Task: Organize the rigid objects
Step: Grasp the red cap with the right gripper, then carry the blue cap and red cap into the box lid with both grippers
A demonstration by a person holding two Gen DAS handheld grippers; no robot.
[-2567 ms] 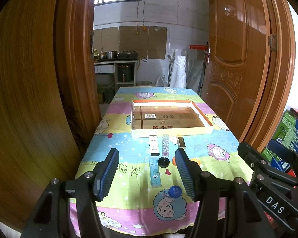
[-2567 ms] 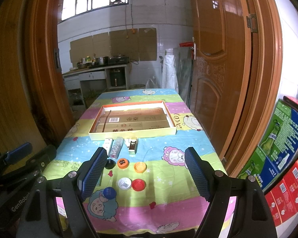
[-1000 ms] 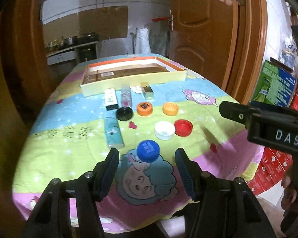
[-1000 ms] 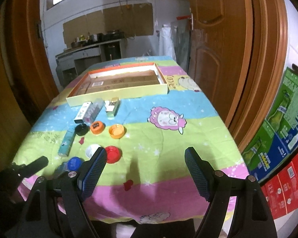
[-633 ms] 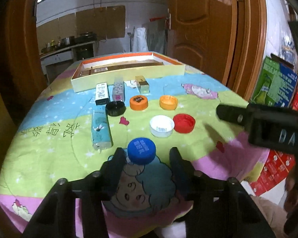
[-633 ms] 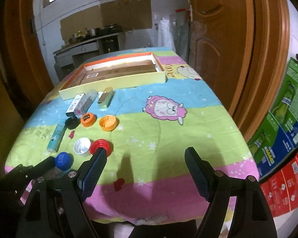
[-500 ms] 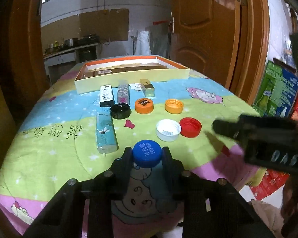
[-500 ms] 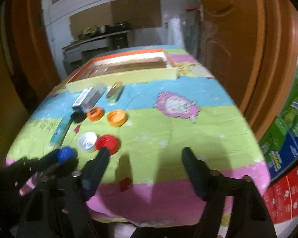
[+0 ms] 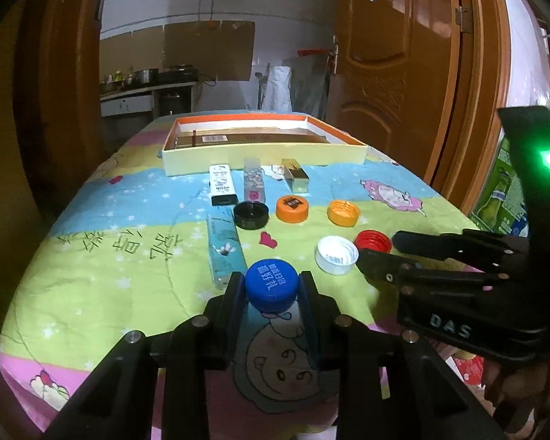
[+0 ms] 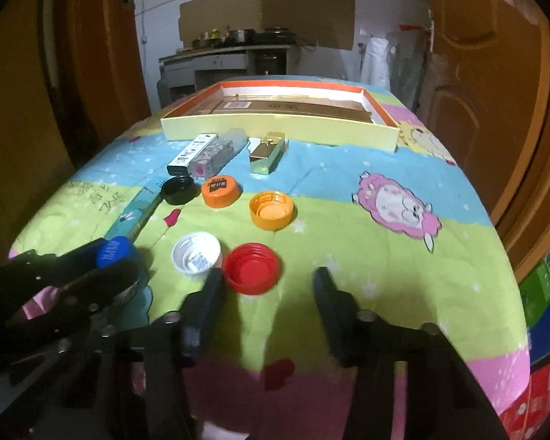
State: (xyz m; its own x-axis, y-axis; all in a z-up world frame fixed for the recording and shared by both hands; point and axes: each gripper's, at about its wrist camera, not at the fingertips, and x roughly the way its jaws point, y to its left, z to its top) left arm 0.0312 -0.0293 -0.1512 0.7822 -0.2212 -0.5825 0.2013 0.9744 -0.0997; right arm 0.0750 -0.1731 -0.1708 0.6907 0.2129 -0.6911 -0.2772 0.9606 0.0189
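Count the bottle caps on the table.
6: blue cap between the left gripper's fingers, white, red, black, and two orange. None seems hidden.

Caps (image 9: 292,209) lie on table (image 9: 91,267) before tray (image 9: 264,154).

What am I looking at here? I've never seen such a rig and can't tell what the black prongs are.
They are two hand-held grippers, each carrying its own camera. In the left one's view, the left gripper clamps a blue cap. In the right one's view, the right gripper is closing, nothing between its fingers yet; a red cap lies just ahead. On the cartoon tablecloth lie more caps, white, orange and black, some small boxes and a shallow open box.
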